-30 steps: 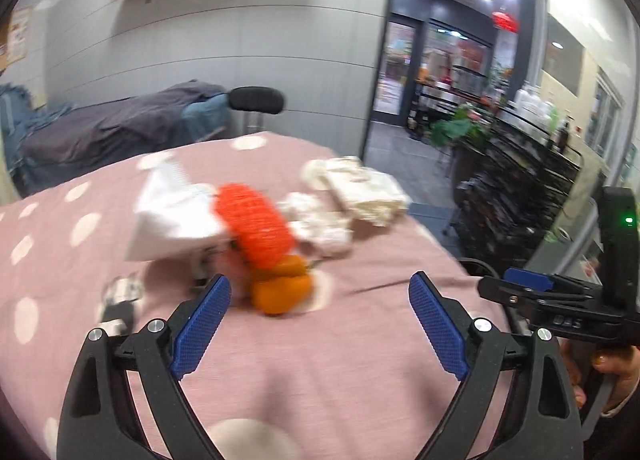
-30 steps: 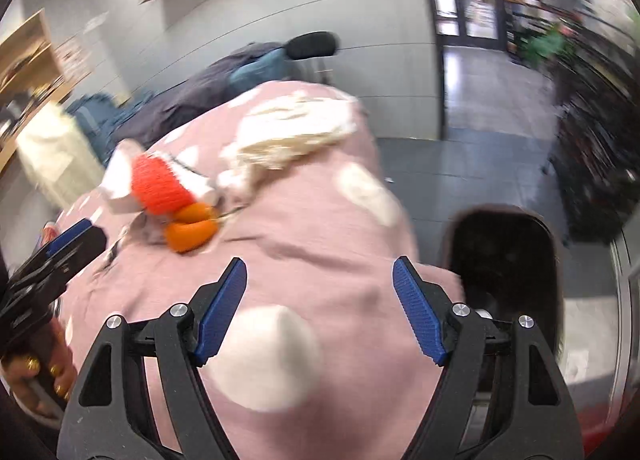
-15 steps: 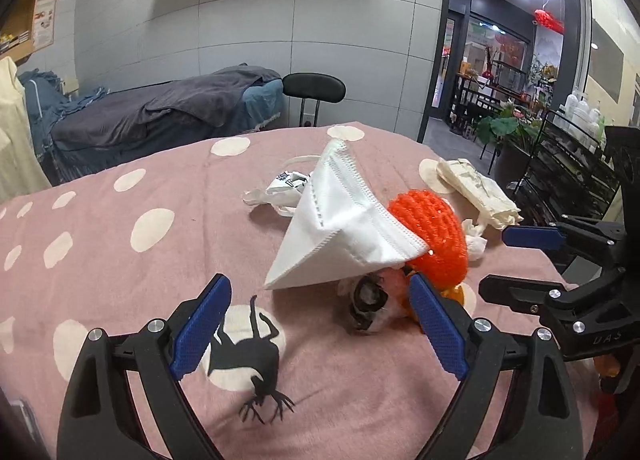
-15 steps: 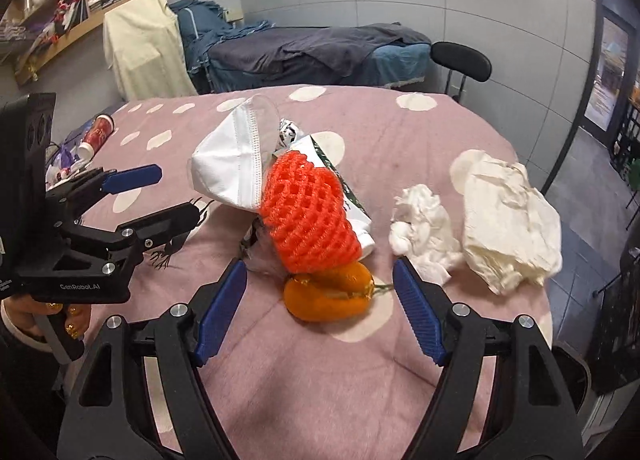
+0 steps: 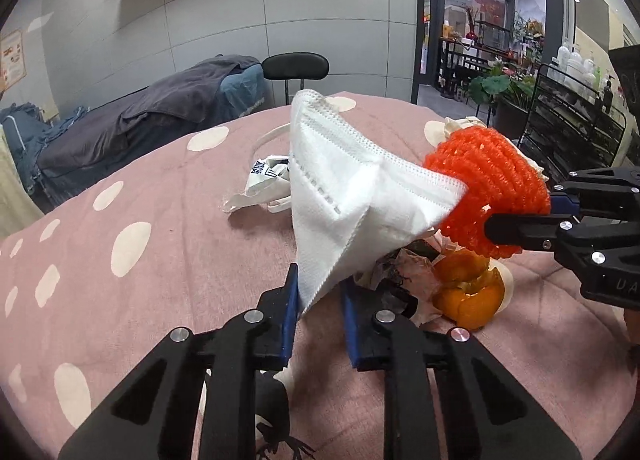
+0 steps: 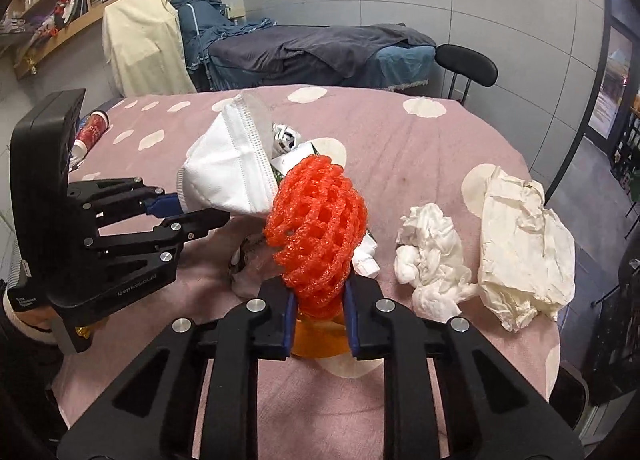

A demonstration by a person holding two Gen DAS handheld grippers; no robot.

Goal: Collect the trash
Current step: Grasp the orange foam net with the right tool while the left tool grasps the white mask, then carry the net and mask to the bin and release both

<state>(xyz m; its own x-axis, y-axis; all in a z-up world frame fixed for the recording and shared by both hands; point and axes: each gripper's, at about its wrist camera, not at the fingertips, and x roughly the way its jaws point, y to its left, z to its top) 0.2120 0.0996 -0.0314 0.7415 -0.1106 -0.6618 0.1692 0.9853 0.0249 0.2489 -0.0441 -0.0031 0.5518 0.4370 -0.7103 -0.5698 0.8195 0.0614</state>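
Your left gripper [image 5: 318,310] fingers are closing on the white mask's [image 5: 352,196] lower corner; your right gripper [image 6: 318,310] fingers are closing on the orange foam net [image 6: 316,228]. Pink surface [image 6: 420,148] edge lies just beyond the crumpled tissues [image 6: 432,260].

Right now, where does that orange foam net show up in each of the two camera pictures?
Left wrist view: the net sits at right, just behind the mask, with the right gripper closing on it from the right edge.
Right wrist view: the net is at centre, rising from between that gripper's closing jaws.
Shared landmark: the black chair beyond the table.
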